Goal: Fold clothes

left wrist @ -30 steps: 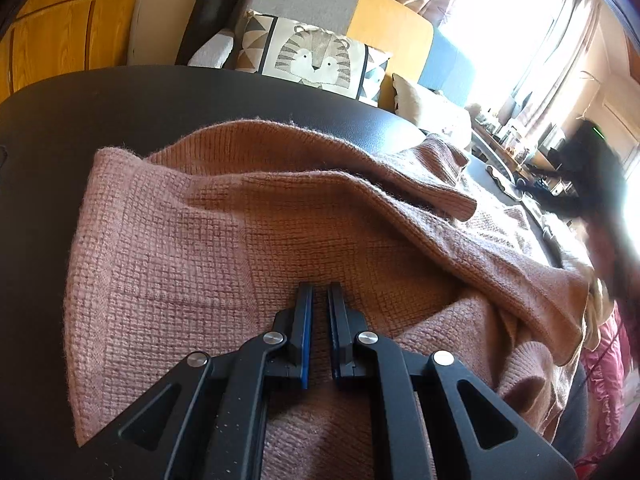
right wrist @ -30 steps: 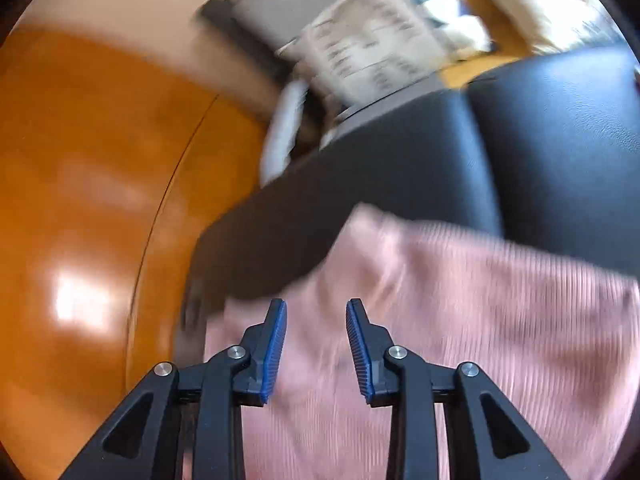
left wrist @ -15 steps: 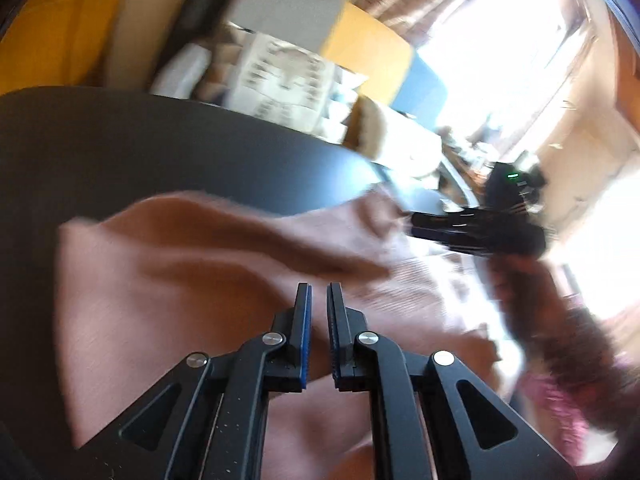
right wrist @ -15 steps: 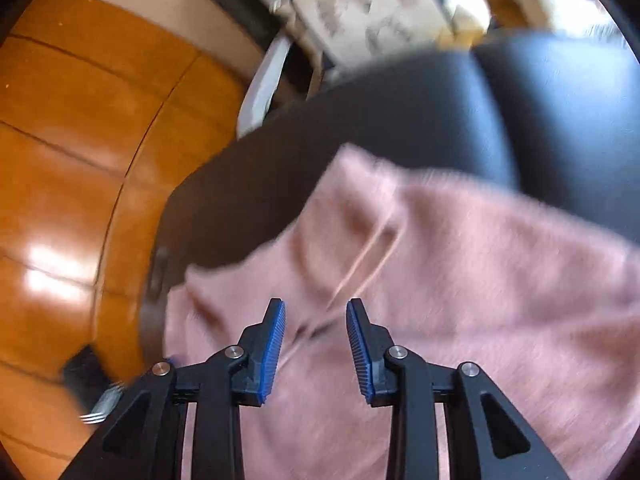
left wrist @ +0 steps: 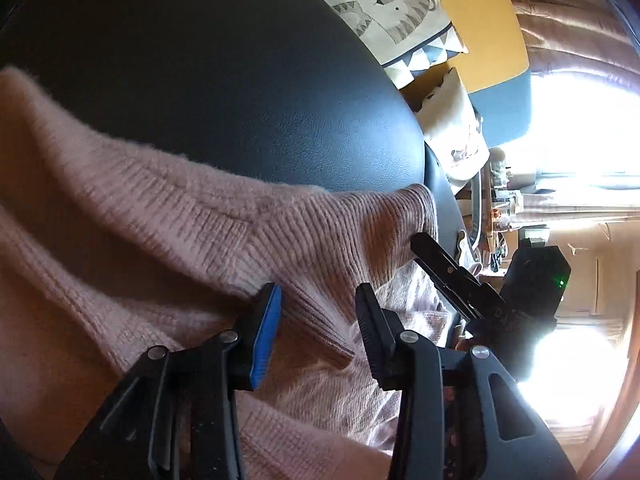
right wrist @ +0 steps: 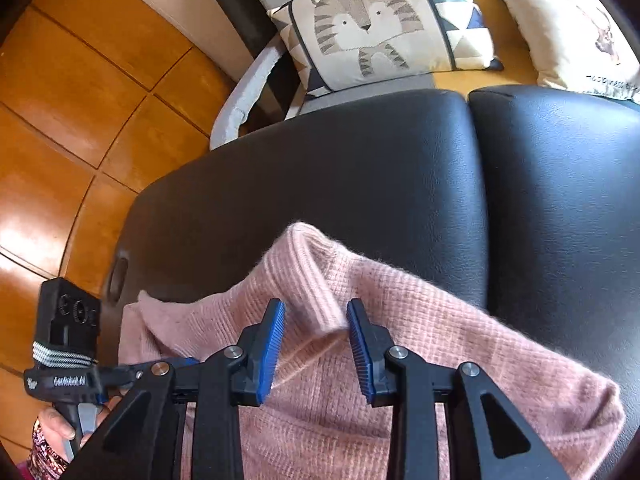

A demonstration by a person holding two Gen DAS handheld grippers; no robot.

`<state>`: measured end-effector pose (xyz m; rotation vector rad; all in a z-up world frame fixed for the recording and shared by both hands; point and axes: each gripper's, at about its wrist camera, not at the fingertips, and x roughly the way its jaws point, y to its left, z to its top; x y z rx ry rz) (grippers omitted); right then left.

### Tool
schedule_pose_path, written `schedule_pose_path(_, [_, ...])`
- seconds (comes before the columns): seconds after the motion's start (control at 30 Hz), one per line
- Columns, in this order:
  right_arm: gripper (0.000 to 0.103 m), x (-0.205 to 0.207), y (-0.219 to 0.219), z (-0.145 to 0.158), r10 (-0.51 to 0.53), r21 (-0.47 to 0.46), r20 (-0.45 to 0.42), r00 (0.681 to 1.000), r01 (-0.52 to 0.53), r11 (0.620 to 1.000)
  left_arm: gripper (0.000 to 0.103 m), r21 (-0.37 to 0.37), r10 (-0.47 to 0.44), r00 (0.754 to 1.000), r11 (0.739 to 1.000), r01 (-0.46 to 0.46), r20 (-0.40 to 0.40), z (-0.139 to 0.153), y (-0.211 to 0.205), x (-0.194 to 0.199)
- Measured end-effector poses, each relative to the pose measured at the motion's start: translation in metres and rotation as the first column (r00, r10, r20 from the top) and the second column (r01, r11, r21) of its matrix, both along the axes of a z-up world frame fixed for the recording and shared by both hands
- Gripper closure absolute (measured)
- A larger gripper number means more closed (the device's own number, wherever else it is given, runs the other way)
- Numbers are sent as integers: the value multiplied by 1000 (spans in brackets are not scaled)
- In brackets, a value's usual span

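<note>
This is a home living room: a sofa (right wrist: pixel 352 92) with a tiger cushion (right wrist: pixel 360 24), a wooden floor (right wrist: pixel 80 92) and curtains (left wrist: pixel 568 32).

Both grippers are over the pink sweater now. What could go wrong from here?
The left gripper is opening over the fuzzy pink knit sweater, so that fold may slump. The sweater's raised ribbed cuff stands between the right gripper pads, ungripped; closing could pinch only fuzz. The black padded leather surface looks slick, so the sweater might slide.

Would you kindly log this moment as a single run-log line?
task: fold clothes | item: pink sweater on black cushion | left gripper: opening, knit between jaws | right gripper: open over ribbed fold
</note>
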<state>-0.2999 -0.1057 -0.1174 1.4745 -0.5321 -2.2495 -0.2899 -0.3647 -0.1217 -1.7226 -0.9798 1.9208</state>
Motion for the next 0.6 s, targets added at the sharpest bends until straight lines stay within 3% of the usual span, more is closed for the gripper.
schedule_pose_path(0.03, [81, 0, -1, 0, -2, -10, -4, 1000, 2, 1000, 69, 9, -2, 1000, 1000, 2, 5, 0, 1, -1])
schedule_pose_path(0.07, [85, -1, -3, 0, -4, -25, -3, 1000, 3, 1000, 89, 39, 0, 1000, 999, -1, 18, -1, 1, -3])
schedule_pose_path(0.1, [89, -2, -4, 0, -5, -39, -2, 1000, 5, 999, 93, 71, 3, 999, 997, -5, 33, -2, 1, -6])
schedule_pose_path(0.17, [90, -4, -6, 1, -18, -91, 4, 1000, 18, 996, 94, 132, 10, 998, 991, -17, 57, -4, 1, -14])
schedule_pose_path(0.4, [90, -24, -11, 12, -88, -270, 18, 996, 89, 959, 99, 147, 76, 996, 987, -68, -51, 19, -22, -30])
schedule_pose_path(0.5, [90, -37, -14, 9, -123, -365, 54, 991, 134, 921, 99, 121, 105, 983, 989, -87, -153, 35, -41, -25])
schedule_pose_path(0.6, [90, -54, -17, 2, -164, -440, 83, 983, 184, 879, 98, 76, 119, 955, 992, -101, -274, 45, -67, -2])
